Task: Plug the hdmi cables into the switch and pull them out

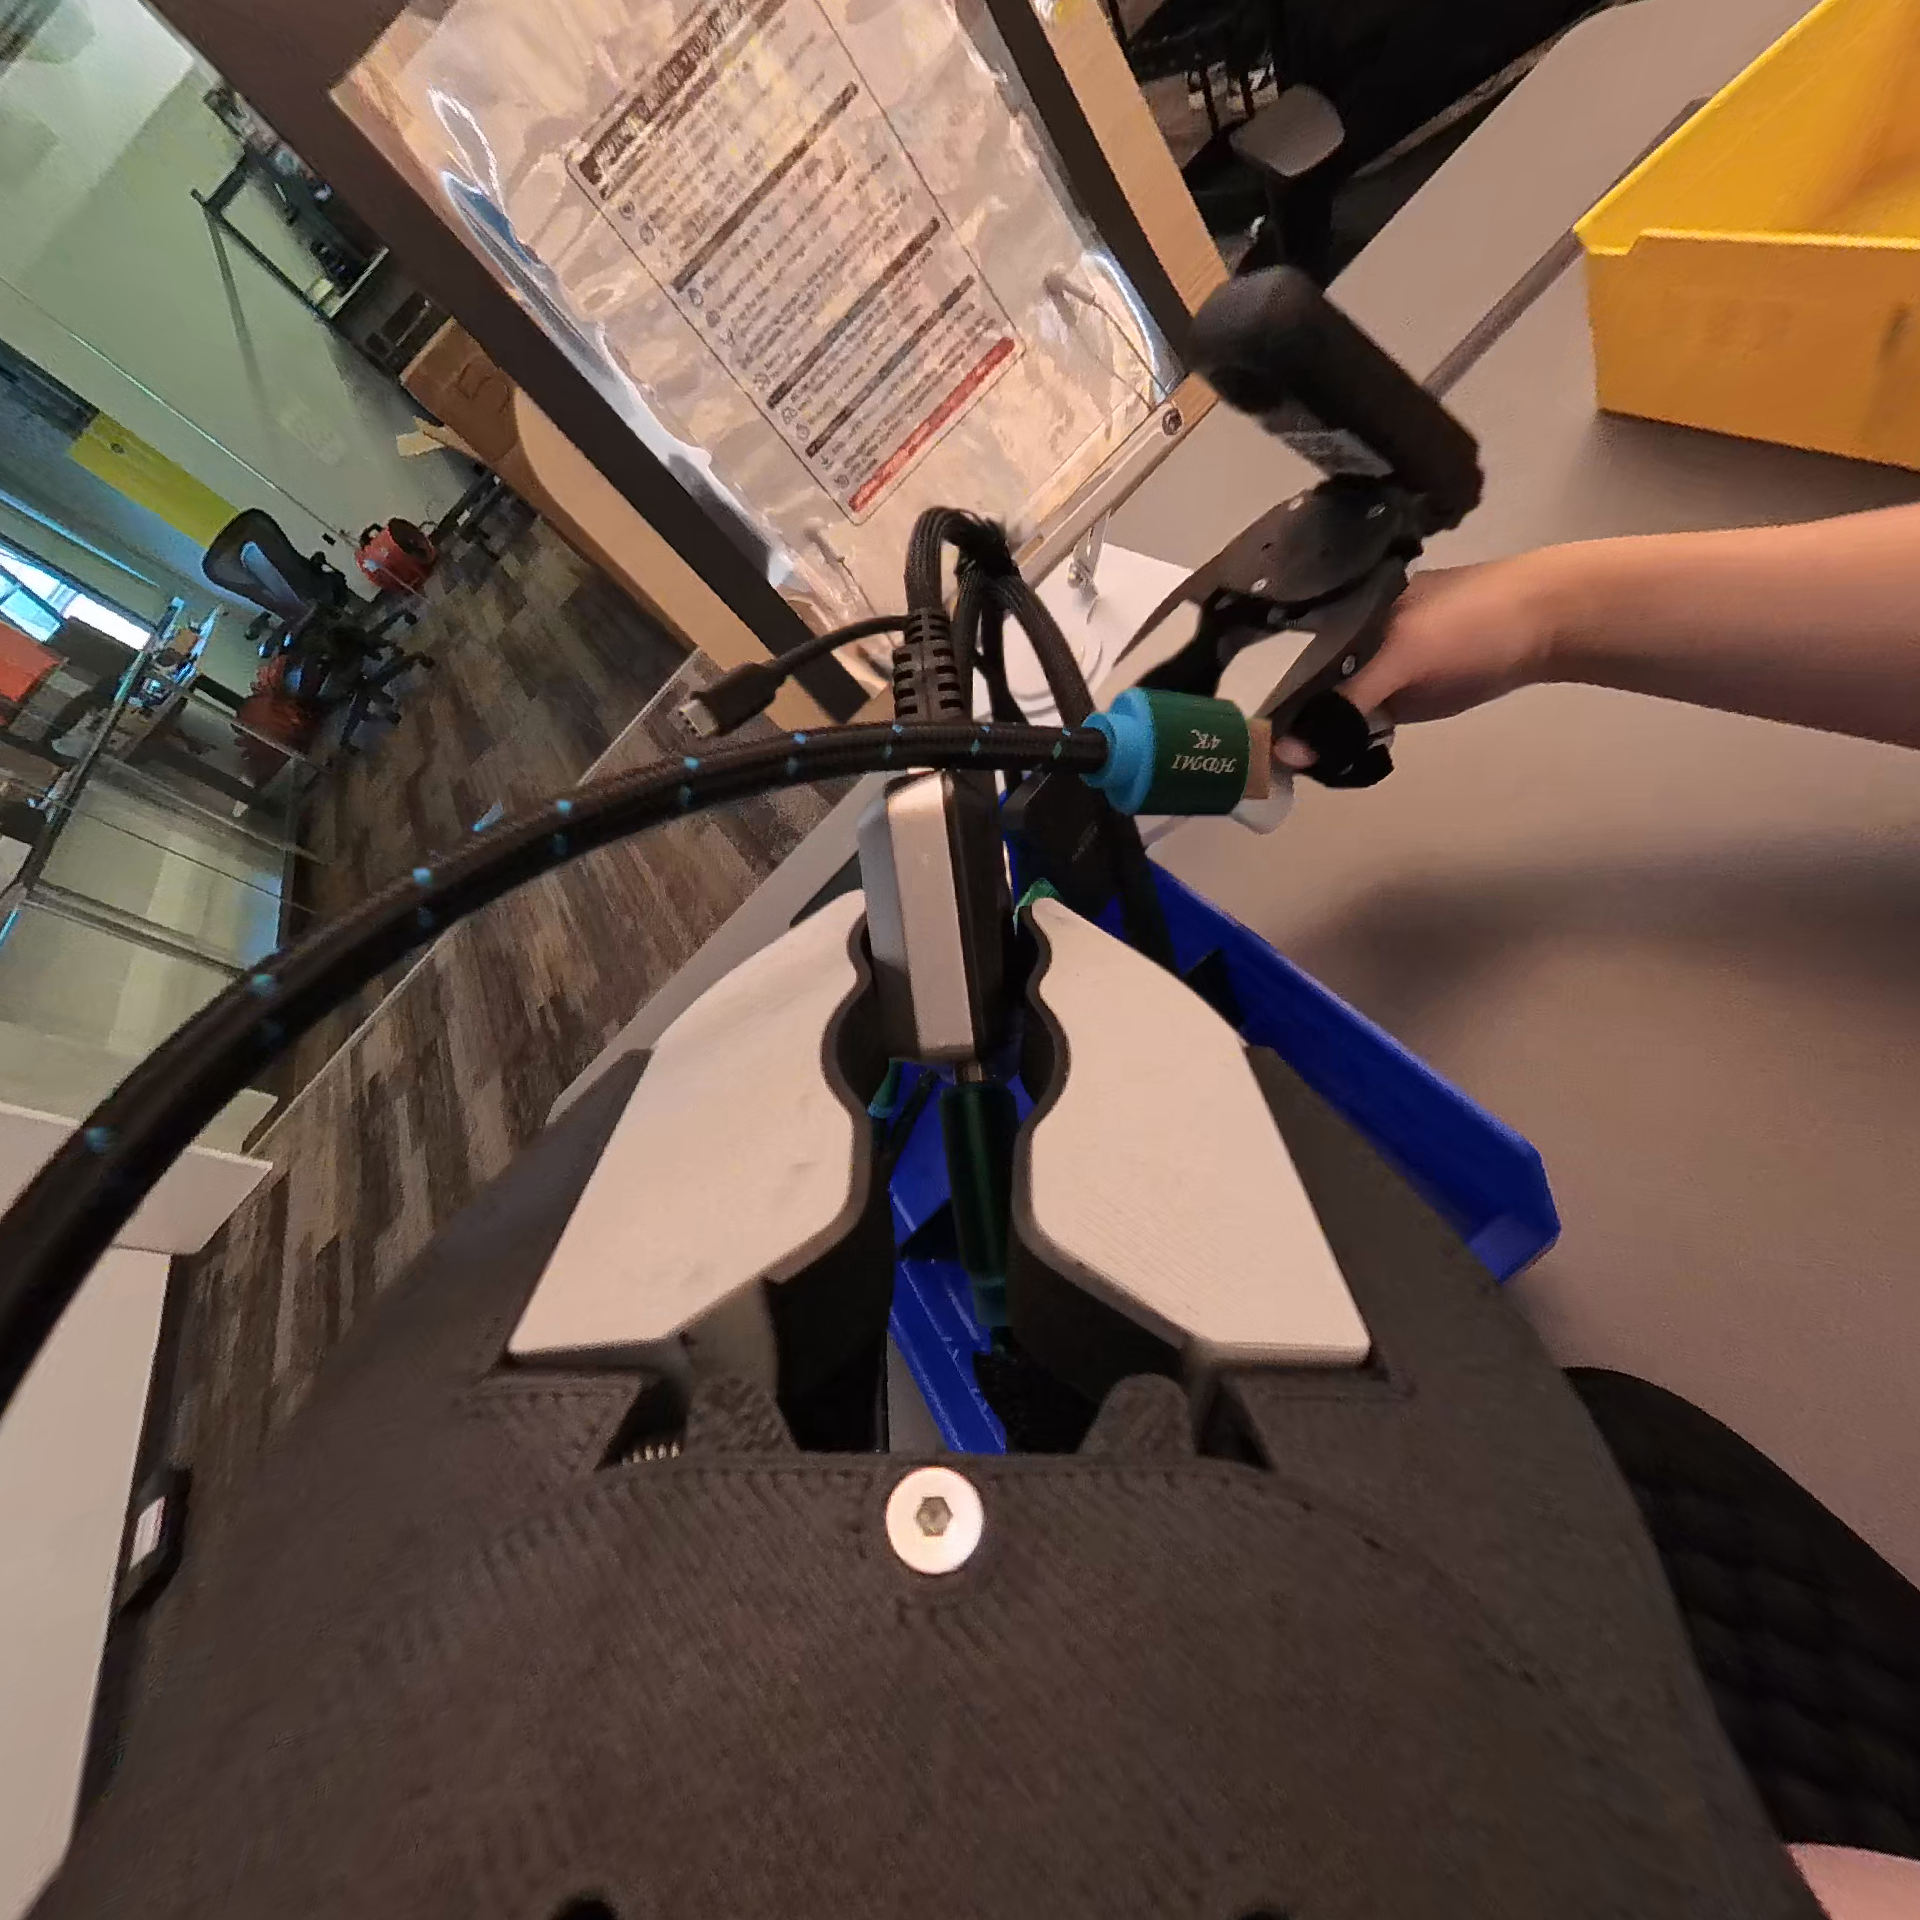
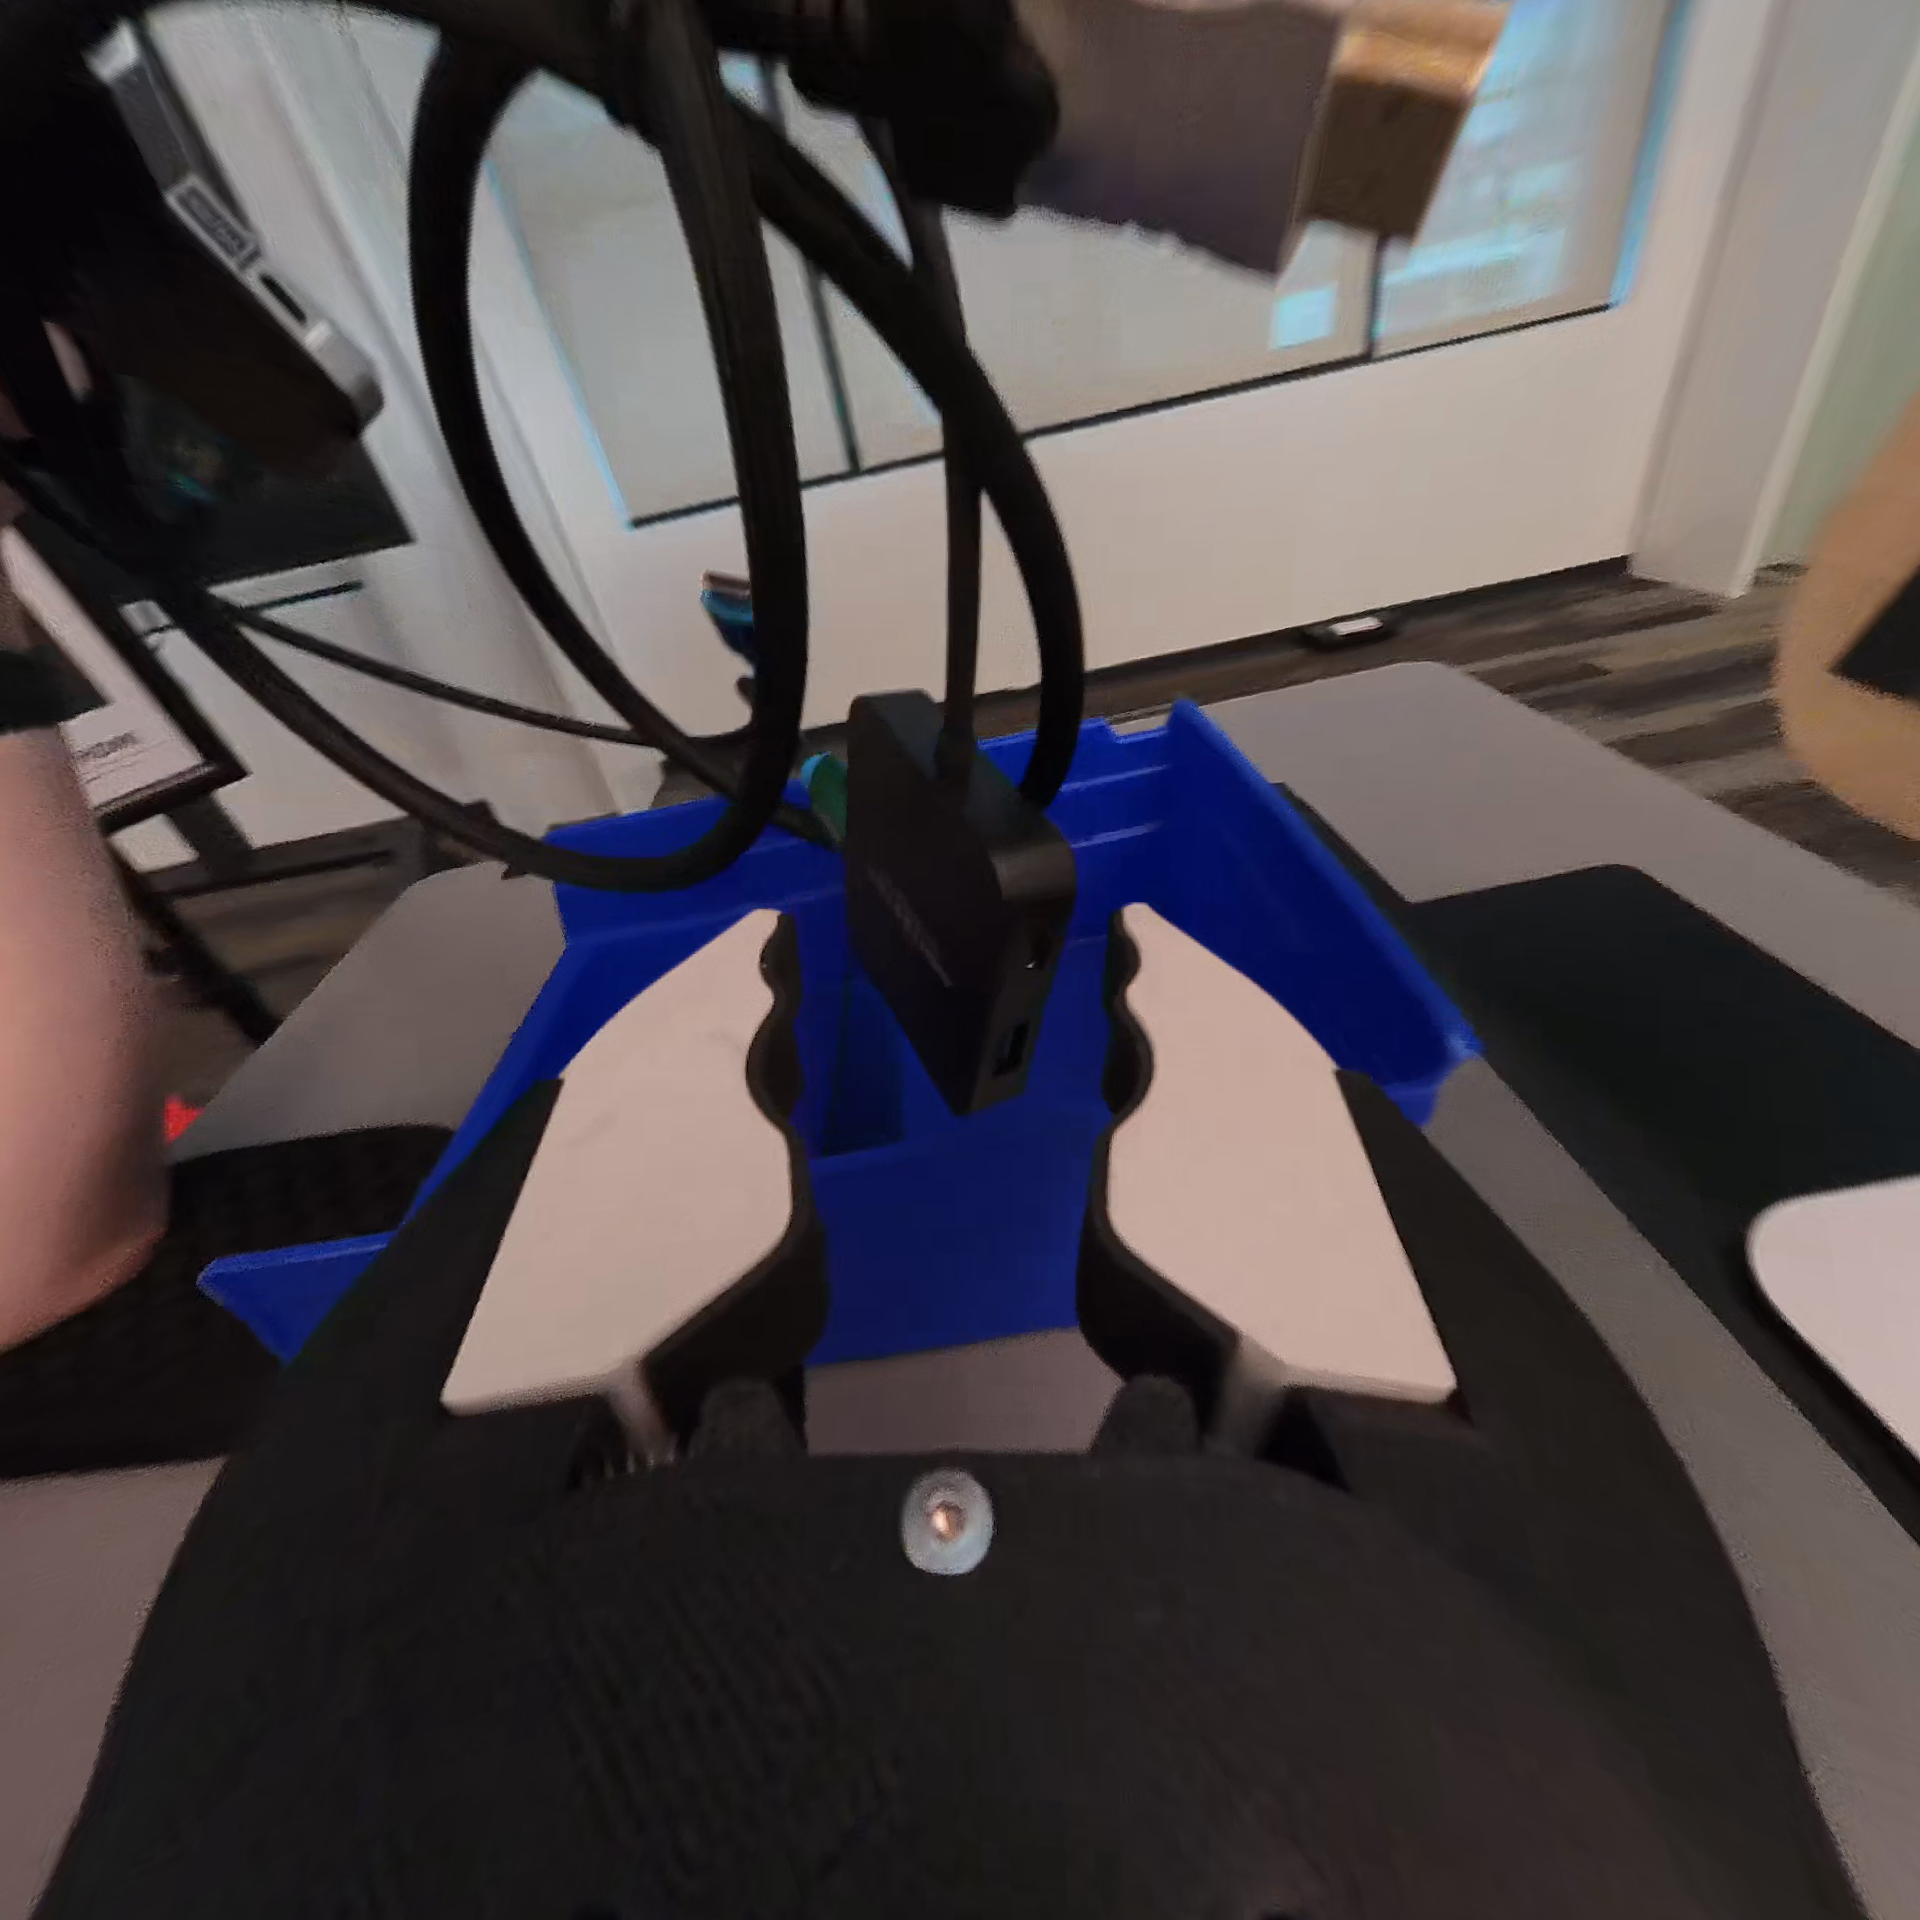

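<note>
The left gripper point(image 1: 951, 935) clamps the light, rigid switch point(image 1: 928, 914); the right gripper point(image 2: 951, 997) gapes empty near the stiff green plug point(image 1: 1179, 756), the best hold.

Left tongs point(image 1: 951, 940) clamp silver switch point(image 1: 925, 914); green HDMI plug point(image 1: 1184, 753) beside right tongs point(image 1: 1262, 707), above blue bin point(image 1: 1351, 1091).

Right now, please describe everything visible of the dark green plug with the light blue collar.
The dark green plug with the light blue collar has a round, metal-looking barrel bearing pale writing and a bare, pale tip pointing right, so it is unplugged. It lies about level in the air, just above the flat silver switch. Its black braided cable with blue flecks curves away to the left. Whether anything touches its tip is unclear.
</note>
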Available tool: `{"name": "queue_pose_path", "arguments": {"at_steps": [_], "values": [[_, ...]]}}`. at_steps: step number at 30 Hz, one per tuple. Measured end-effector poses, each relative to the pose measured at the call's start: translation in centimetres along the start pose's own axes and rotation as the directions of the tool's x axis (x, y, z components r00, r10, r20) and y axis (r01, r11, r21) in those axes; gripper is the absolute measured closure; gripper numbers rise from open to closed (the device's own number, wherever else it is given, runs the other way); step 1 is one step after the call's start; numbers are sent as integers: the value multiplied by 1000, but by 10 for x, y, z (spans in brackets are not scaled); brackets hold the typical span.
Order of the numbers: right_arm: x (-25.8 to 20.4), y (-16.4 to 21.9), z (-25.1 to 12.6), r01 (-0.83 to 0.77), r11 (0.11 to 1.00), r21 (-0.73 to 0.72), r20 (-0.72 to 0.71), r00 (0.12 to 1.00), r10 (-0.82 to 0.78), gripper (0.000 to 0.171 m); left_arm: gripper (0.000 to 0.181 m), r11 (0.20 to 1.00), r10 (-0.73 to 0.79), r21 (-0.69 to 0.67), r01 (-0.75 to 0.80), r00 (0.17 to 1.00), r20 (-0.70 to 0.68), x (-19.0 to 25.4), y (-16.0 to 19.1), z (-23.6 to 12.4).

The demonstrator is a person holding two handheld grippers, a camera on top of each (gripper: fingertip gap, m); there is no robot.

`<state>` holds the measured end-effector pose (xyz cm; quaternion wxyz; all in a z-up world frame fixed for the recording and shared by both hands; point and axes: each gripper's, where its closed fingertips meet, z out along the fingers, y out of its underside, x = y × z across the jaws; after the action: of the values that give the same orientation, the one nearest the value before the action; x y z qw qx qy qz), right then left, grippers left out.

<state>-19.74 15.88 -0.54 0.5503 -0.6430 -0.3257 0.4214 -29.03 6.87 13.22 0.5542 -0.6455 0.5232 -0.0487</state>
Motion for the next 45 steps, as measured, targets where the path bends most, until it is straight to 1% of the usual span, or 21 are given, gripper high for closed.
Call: {"name": "queue_pose_path", "arguments": {"at_steps": [1, 2, 3, 4, 5, 8, 10, 12, 14, 17, 18, 20, 22, 26, 28, 32, 35, 37, 40, 45], "values": [[-5, 0, 3, 9, 1000, -14, 34, 999, -9, 120, 160, 1000, -4, 12, 4, 1000, -2, -1, -1, -2], [-8, -1, 4, 22, 999, -27, 55, 998, -20, 140, 160, 1000, -8, 24, 8, 1000, -5, -1, -1, -4], [-16, -4, 4, 40, 999, -36, 115, 993, -36, 152, 160, 999, -12, 35, 12, 1000, -7, -2, -2, -5], [-25, -8, 3, 32, 999, -40, 162, 986, -26, 155, 160, 999, -19, 47, 19, 1000, -8, -4, -1, -7], [-29, -13, 0, 31, 999, -37, 165, 986, -25, 155, 160, 998, -32, 60, 32, 999, -5, -7, -1, -8], [-45, -29, -11, 113, 993, -33, 123, 986, -108, 155, 160, 991, -108, 84, 107, 994, 15, -21, 3, -10], [-47, -38, -20, 96, 992, -76, 68, 993, -91, 155, 160, 982, -148, 116, 148, 989, -7, -26, 3, -12], [-46, -41, -29, 79, 986, -149, 3, 997, -79, 156, 160, 973, -171, 151, 174, 985, -35, -28, 2, -14], [-53, -50, -37, 21, 982, -190, -2, 1000, -22, 156, 160, 962, -183, 195, 191, 981, -58, -29, -2, -17], [-62, -70, -51, -179, 957, -227, -37, 984, 175, 156, 160, 946, -209, 235, 221, 975, -75, -33, -4, -24], [-68, -78, -56, -225, 945, -238, -24, 974, 226, 156, 159, 942, -213, 250, 225, 974, -74, -34, -4, -27], [-76, -96, -62, -274, 933, -234, -27, 961, 275, 156, 160, 926, -224, 288, 245, 969, -102, -34, -6, -33], [-82, -117, -68, -324, 925, -198, -38, 946, 323, 156, 160, 904, -238, 329, 273, 961, -142, -34, -9, -38], [-84, -147, -70, -329, 933, -143, -118, 942, 314, 156, 160, 866, -272, 383, 321, 946, -178, -40, -13, -45], [-86, -163, -67, -311, 946, -94, -132, 946, 297, 156, 160, 840, -310, 408, 358, 934, -179, -47, -15, -47], [-85, -195, -59, -245, 969, -1, -181, 953, 241, 156, 160, 759, -402, 474, 447, 894, -199, -62, -23, -51], [-82, -219, -47, -182, 982, 48, -210, 960, 188, 156, 161, 724, -433, 529, 442, 889, -150, -74, -25, -56], [-81, -230, -34, -128, 990, 53, -219, 966, 137, 156, 160, 709, -450, 562, 426, 887, -104, -82, -25, -62], [-73, -233, -10, -93, 994, 52, -233, 967, 103, 156, 160, 701, -470, 582, 412, 881, -58, -90, -20, -70], [-55, -223, 33, -41, 997, 66, -248, 967, 56, 156, 160, 727, -512, 551, 410, 858, 36, -108, 6, -71]]}}
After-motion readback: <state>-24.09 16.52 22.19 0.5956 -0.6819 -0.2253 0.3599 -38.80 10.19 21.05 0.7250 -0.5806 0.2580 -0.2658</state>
